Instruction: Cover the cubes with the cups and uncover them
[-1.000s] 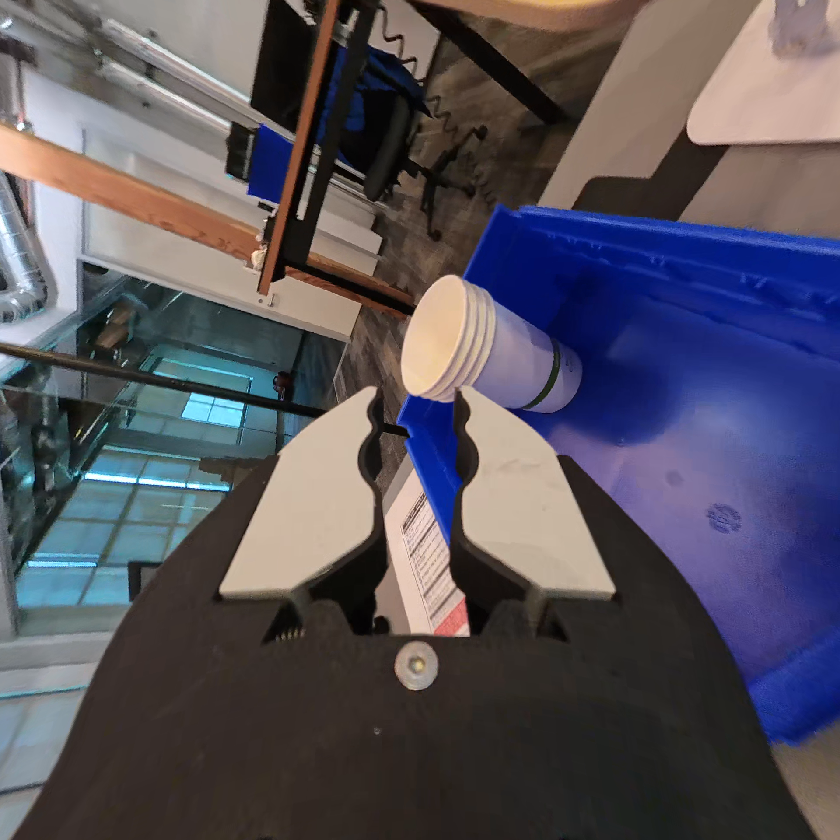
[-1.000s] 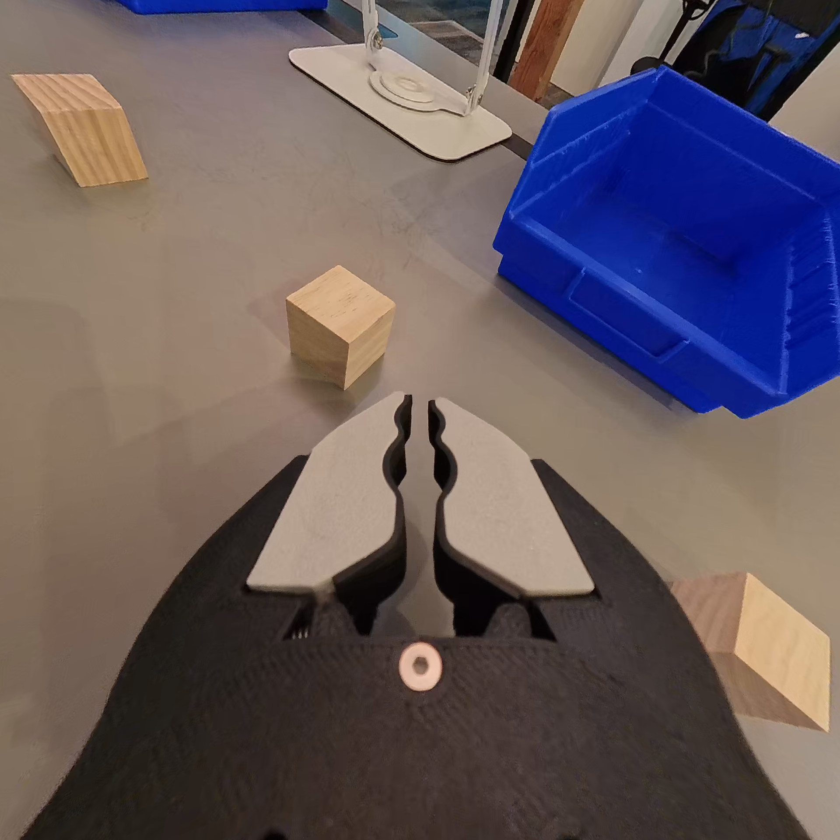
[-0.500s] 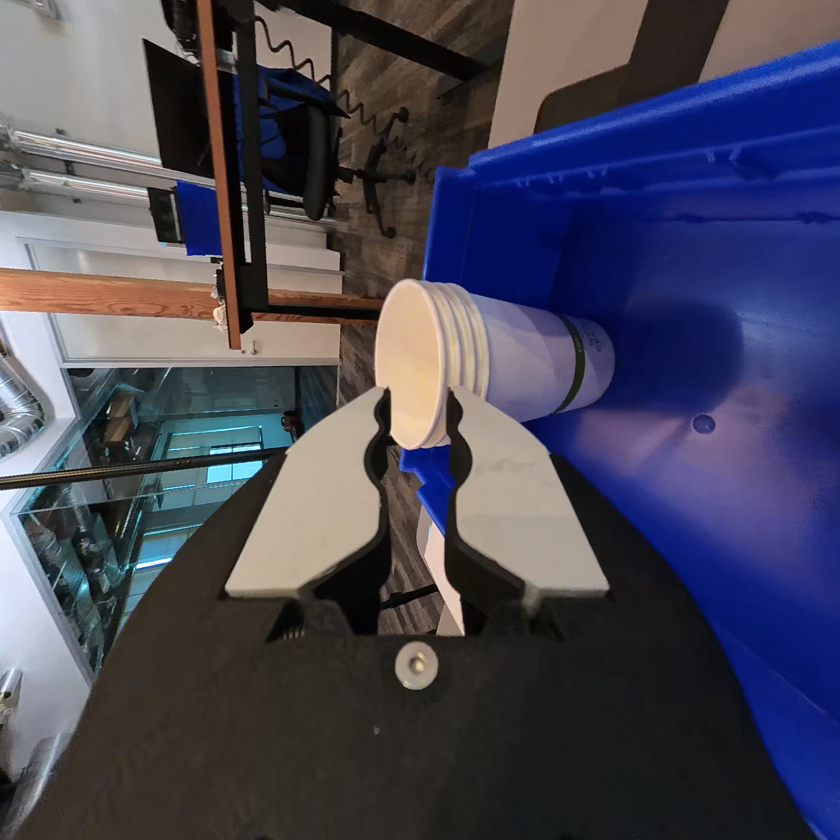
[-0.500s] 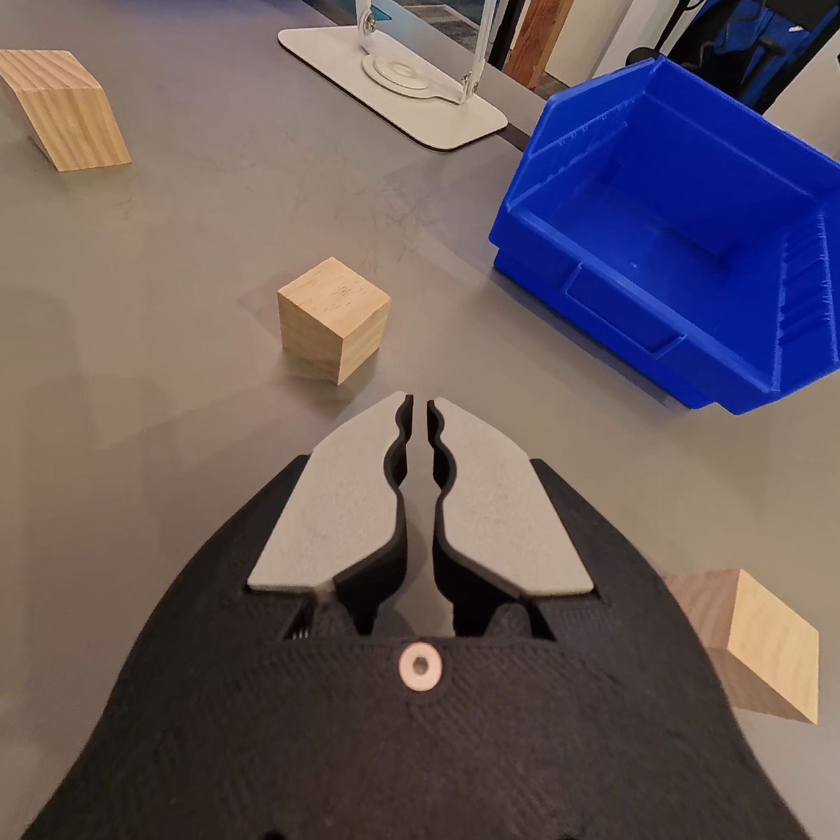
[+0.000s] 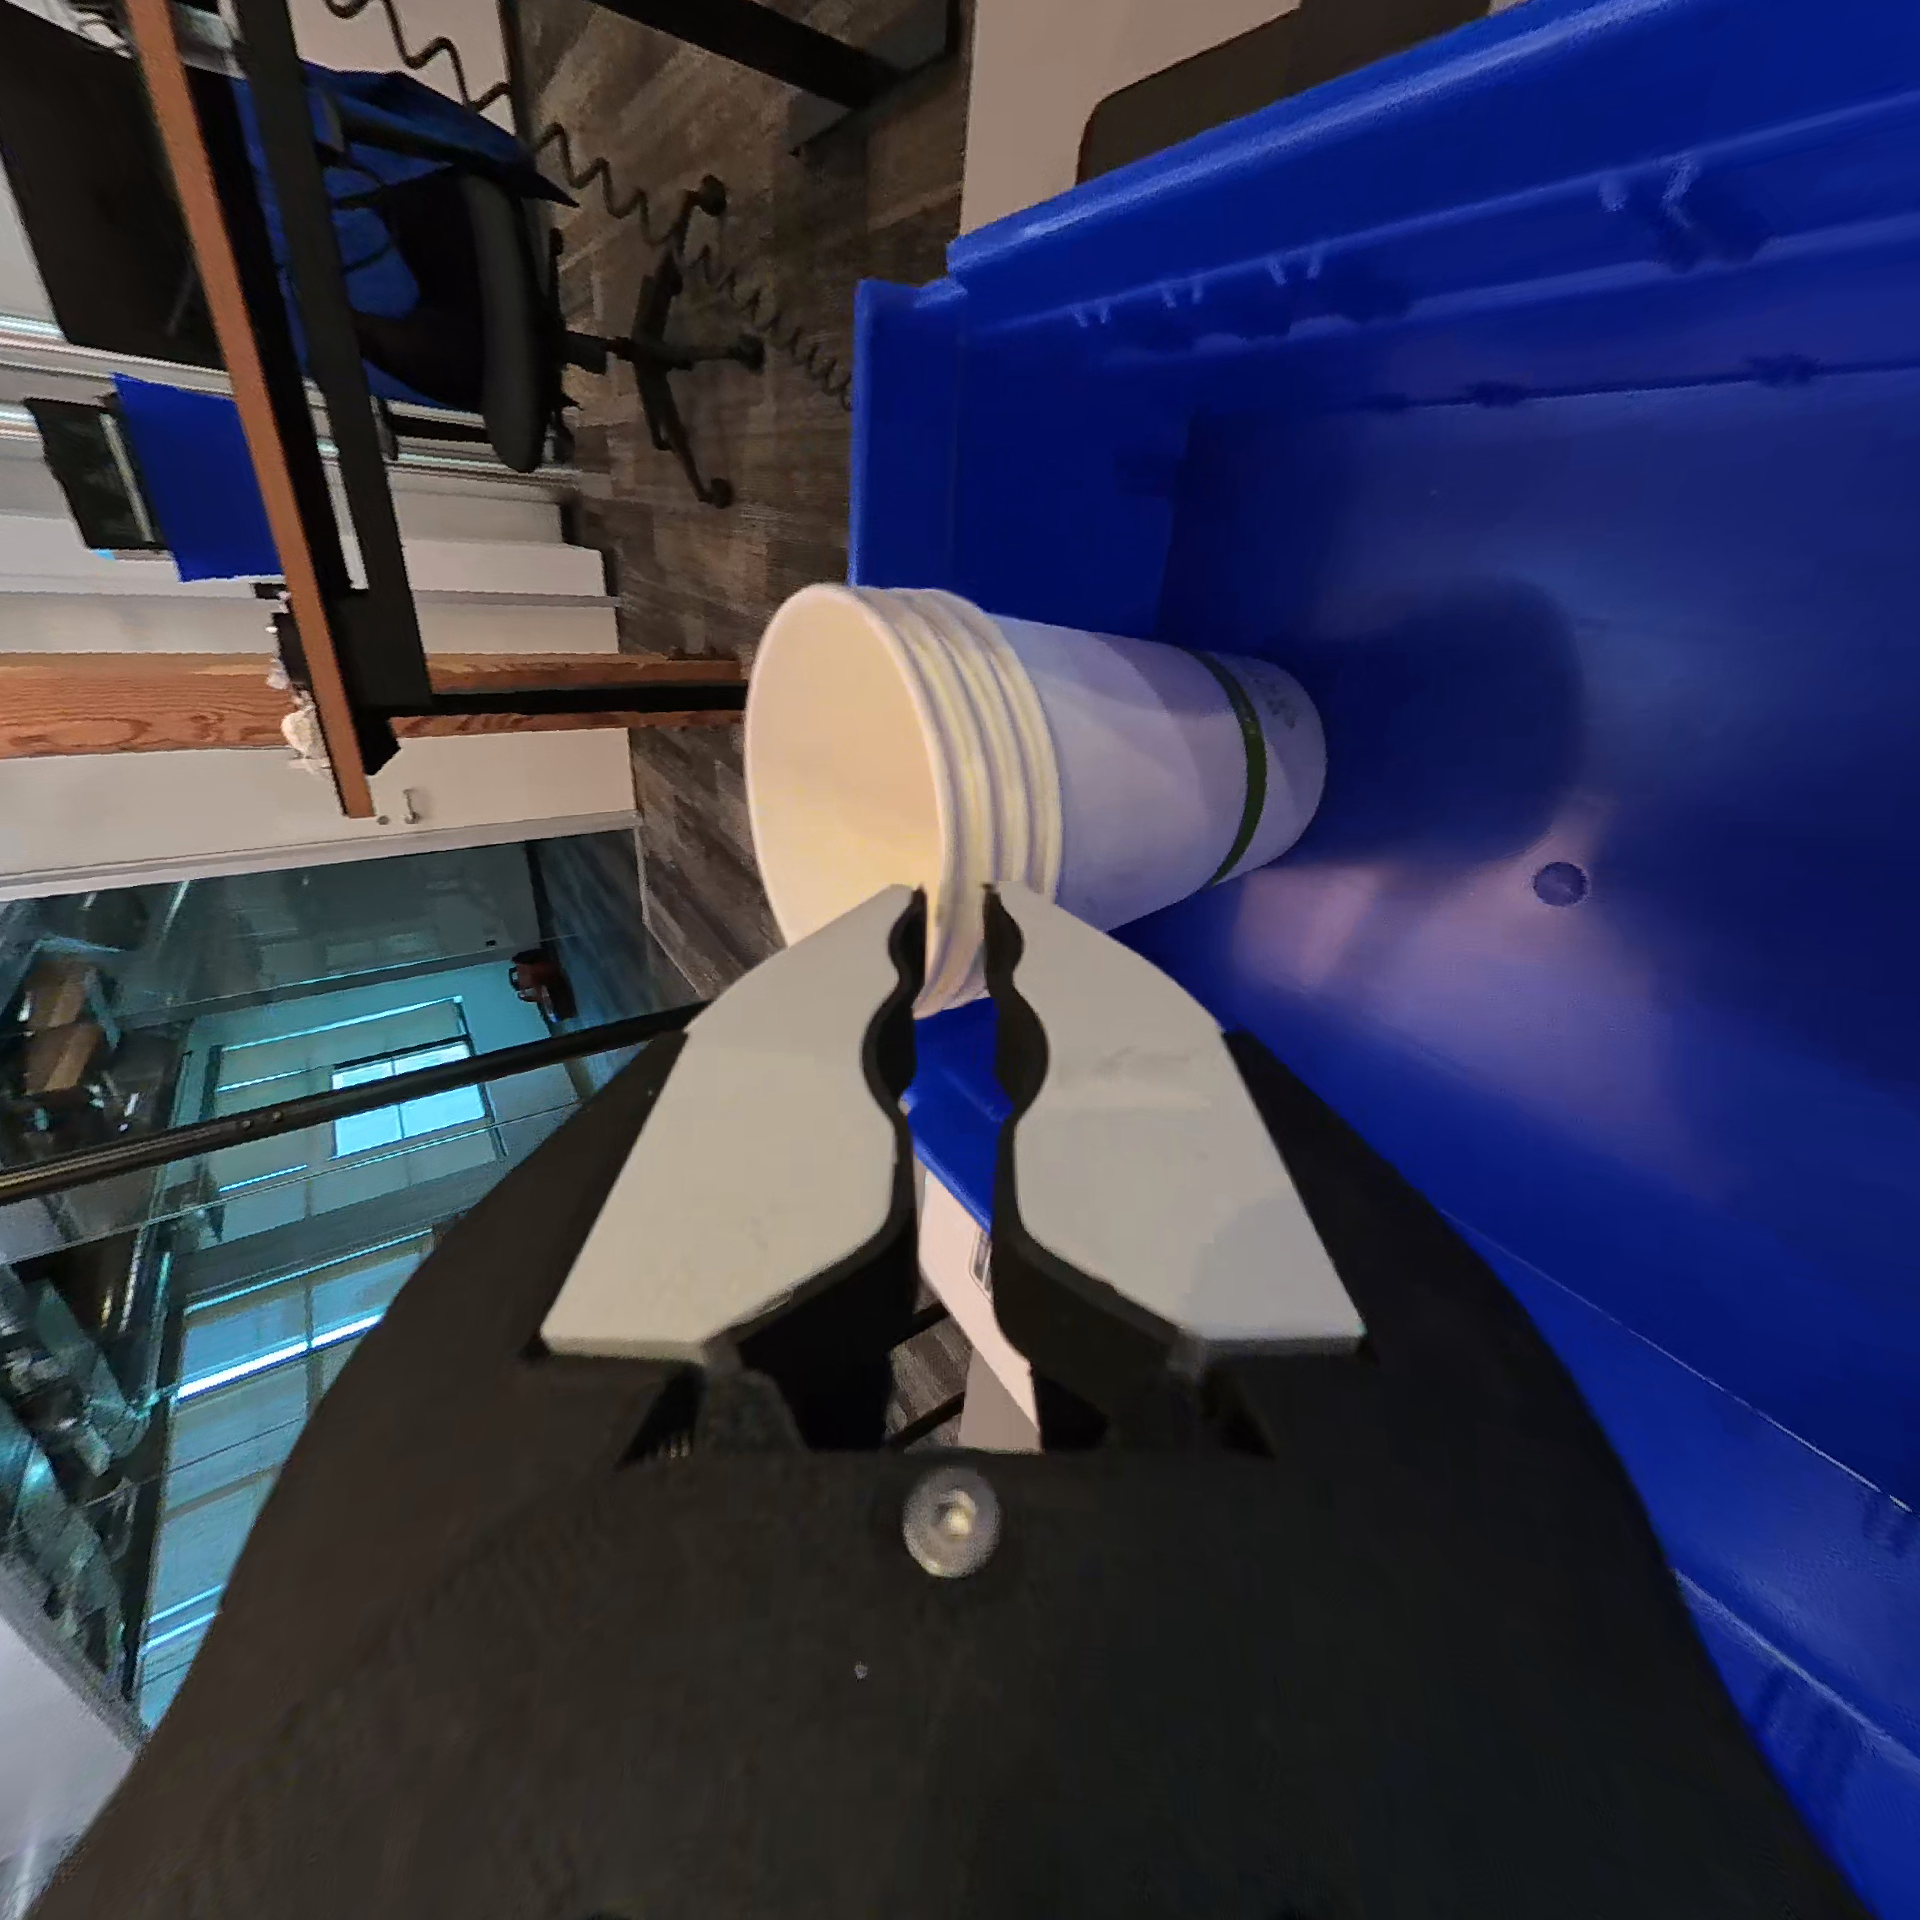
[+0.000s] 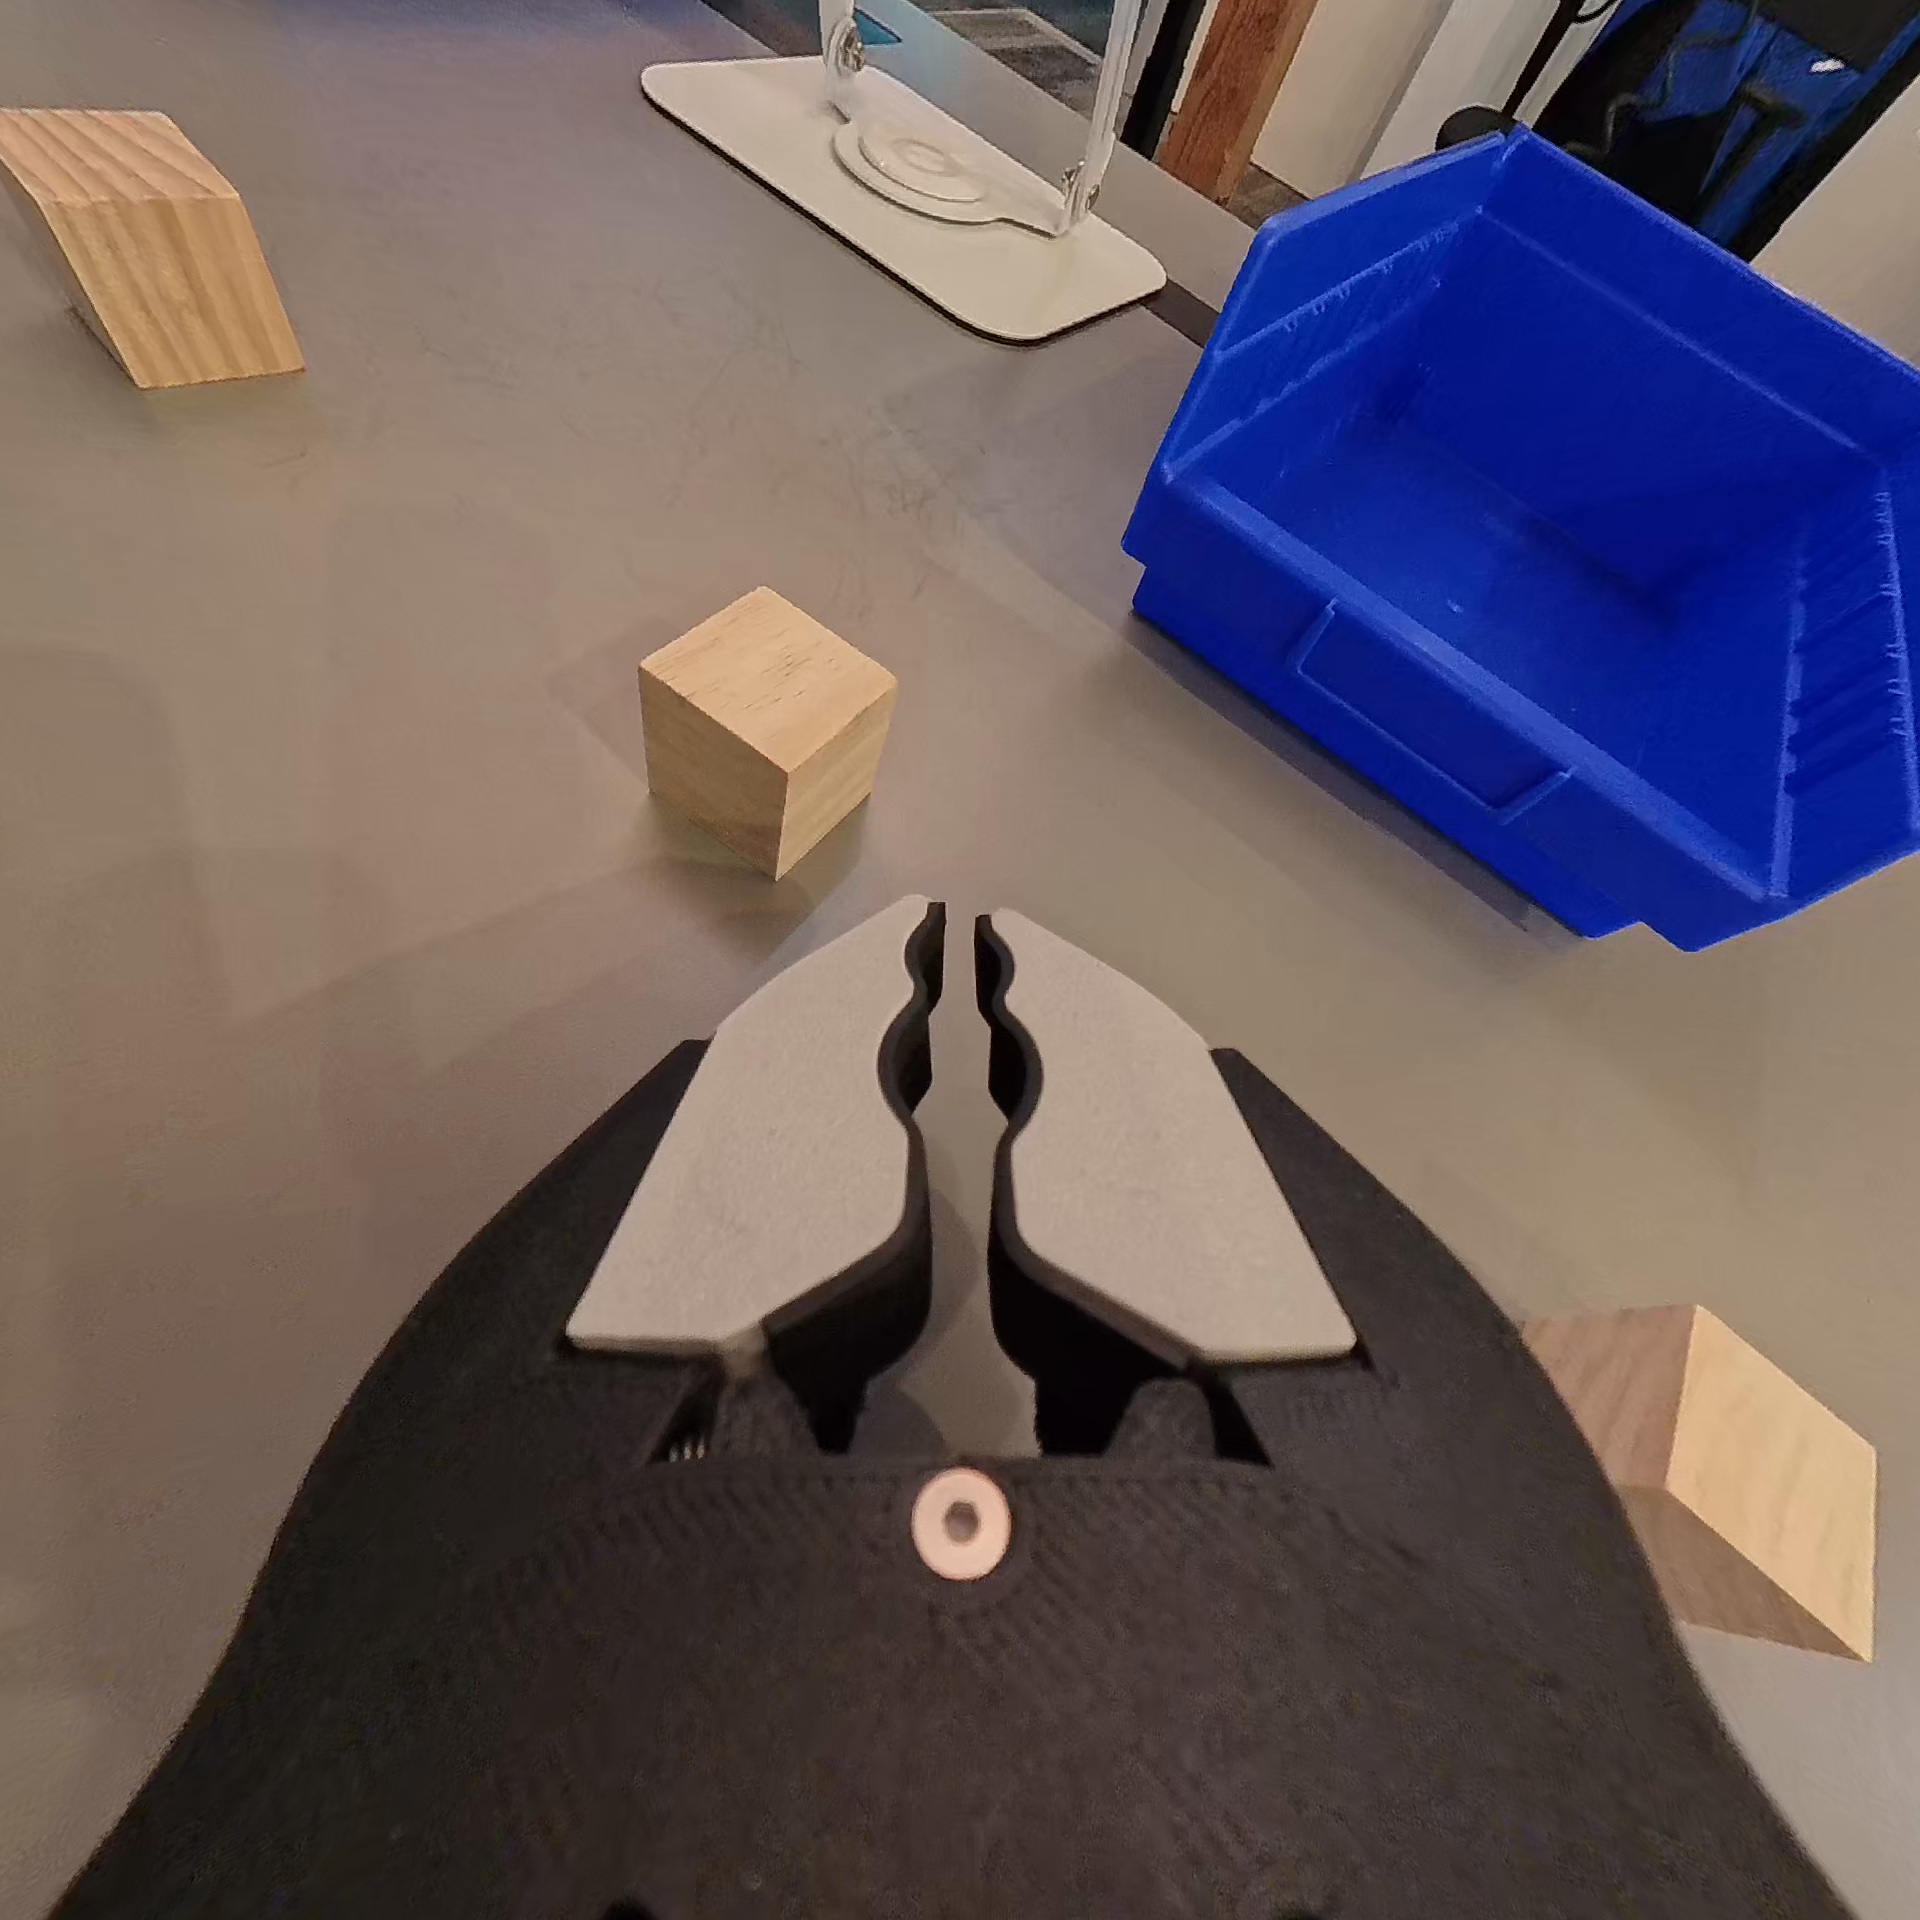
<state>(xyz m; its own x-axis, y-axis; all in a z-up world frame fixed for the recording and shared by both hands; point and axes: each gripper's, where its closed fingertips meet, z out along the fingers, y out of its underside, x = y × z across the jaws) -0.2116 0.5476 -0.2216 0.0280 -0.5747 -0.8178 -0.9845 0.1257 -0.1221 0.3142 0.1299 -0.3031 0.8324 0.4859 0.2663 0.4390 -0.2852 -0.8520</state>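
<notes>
A stack of several white paper cups [image 5: 1091, 769] with a green band lies on its side in a blue bin [image 5: 1558, 468], its mouth sticking out past the bin's edge. My left gripper [image 5: 951, 904] is shut on the lower rim of the stack, one finger inside the mouth and one outside. In the right wrist view, my right gripper [image 6: 958, 914] is shut and empty above the grey table. A wooden cube [image 6: 764, 727] stands just ahead of it. A second cube [image 6: 145, 244] is at the far left and a third [image 6: 1756, 1475] at the near right.
Another blue bin [image 6: 1455, 717], empty, stands on the table to the right. A white flat stand base [image 6: 935, 239] is at the back. Beyond the left bin's edge I see floor, an office chair [image 5: 488, 312] and desks.
My left gripper has moved up to the cup stack and closed its fingers on the rim. My right gripper has drifted slightly; it stays shut.
</notes>
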